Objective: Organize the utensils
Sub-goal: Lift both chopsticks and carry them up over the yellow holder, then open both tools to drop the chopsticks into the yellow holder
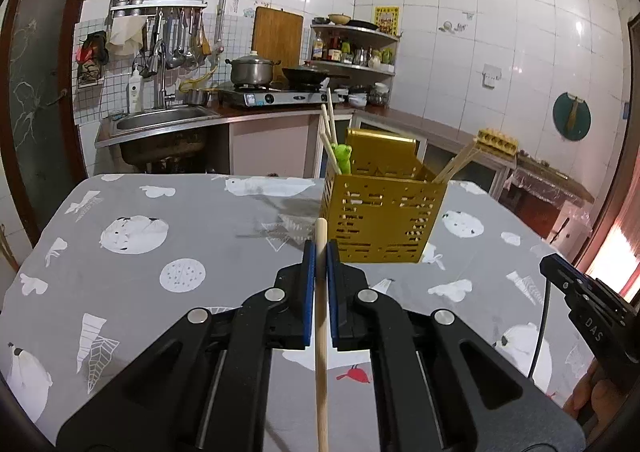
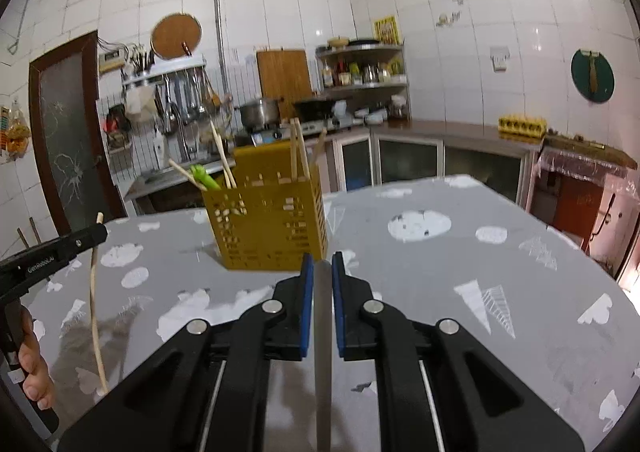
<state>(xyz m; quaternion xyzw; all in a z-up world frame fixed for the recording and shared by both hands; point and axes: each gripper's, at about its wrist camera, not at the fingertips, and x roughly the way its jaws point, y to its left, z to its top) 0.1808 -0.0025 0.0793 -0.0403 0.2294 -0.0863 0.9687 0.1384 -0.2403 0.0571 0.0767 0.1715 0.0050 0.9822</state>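
Note:
A yellow perforated utensil holder (image 1: 378, 224) stands on the table and holds several wooden chopsticks and a green frog-topped utensil (image 1: 343, 157). It also shows in the right wrist view (image 2: 266, 224). My left gripper (image 1: 321, 248) is shut on a wooden chopstick (image 1: 321, 316), held upright just in front of the holder's left corner. The chopstick also shows in the right wrist view (image 2: 95, 308). My right gripper (image 2: 321, 266) is shut on a flat grey metal utensil handle (image 2: 323, 352), held just in front of the holder.
The table carries a grey patterned cloth (image 1: 160, 236). Behind it are a sink (image 1: 160, 120), a stove with a pot (image 1: 250, 70) and a wok, a spice shelf (image 1: 354, 48) and a counter with a yellow egg tray (image 2: 522, 126).

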